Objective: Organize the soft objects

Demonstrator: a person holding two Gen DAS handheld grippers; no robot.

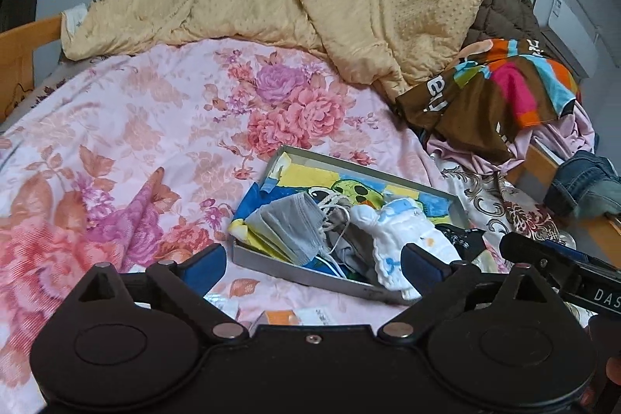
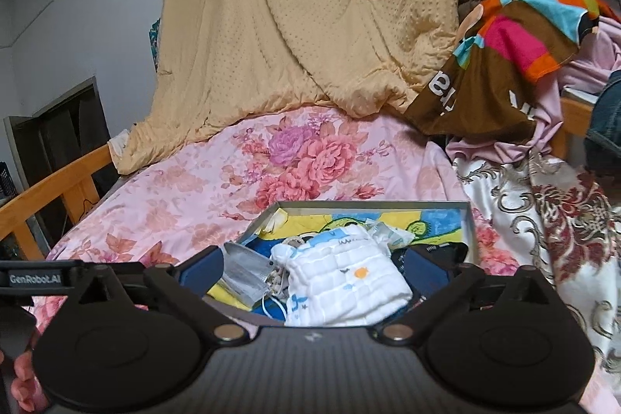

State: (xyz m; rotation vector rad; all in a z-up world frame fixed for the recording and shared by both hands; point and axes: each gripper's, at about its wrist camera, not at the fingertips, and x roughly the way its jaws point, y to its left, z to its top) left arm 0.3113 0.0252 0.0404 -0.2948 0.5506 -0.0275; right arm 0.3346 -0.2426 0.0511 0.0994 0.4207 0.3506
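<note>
Soft objects, a white cloth [image 1: 403, 243] and grey mask [image 1: 291, 227], lie in the grey tray [image 1: 271, 258] on the floral bed [image 1: 155, 111], ahead-right of your wide-open, empty left tool [image 1: 314, 262]. From the right wrist, that cloth [image 2: 345, 274] sits dead ahead of your open right tool [image 2: 314, 270], nearer; tray [image 2: 467, 227] lengthwise across.

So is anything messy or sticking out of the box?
Yes. The grey mask and a yellow cloth hang over the box rim on its left side. The white cloth sits heaped on top, not flat.
</note>
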